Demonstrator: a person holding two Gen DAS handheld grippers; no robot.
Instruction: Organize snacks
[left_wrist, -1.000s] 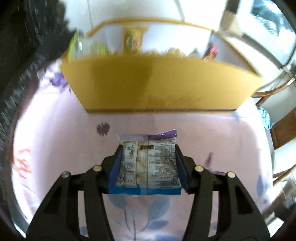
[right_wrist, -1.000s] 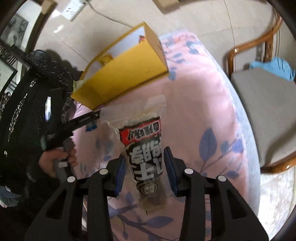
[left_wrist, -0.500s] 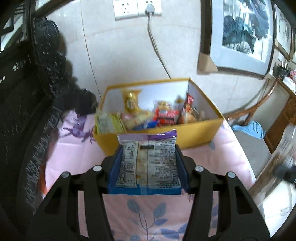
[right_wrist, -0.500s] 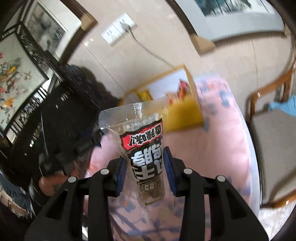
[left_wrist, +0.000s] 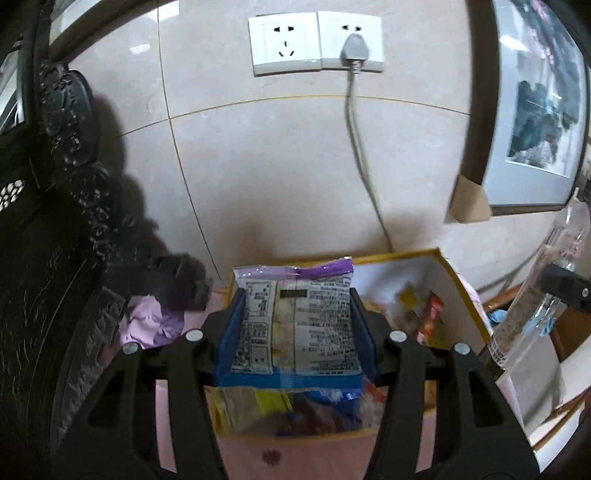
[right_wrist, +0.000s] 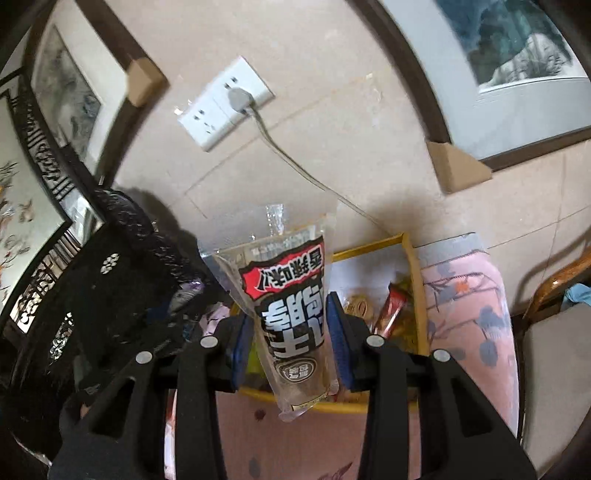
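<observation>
My left gripper (left_wrist: 295, 325) is shut on a snack packet with a purple top edge and printed back (left_wrist: 295, 325), held above the open yellow box (left_wrist: 461, 291) that holds several snack packets. My right gripper (right_wrist: 291, 328) is shut on a clear pouch with a black and red label (right_wrist: 288, 317), held over the same yellow box (right_wrist: 412, 266). That pouch and part of the right gripper also show at the right edge of the left wrist view (left_wrist: 535, 317).
The box stands on a pink floral tablecloth (right_wrist: 469, 317) against a tiled wall with a socket and plugged cable (left_wrist: 354, 55). Dark carved furniture (left_wrist: 44, 258) stands at the left. A wooden chair (right_wrist: 554, 332) is at the right. Framed pictures hang on the wall.
Both grippers have risen and moved toward the wall with their packets. They now hang over the open box instead of in front of it.
</observation>
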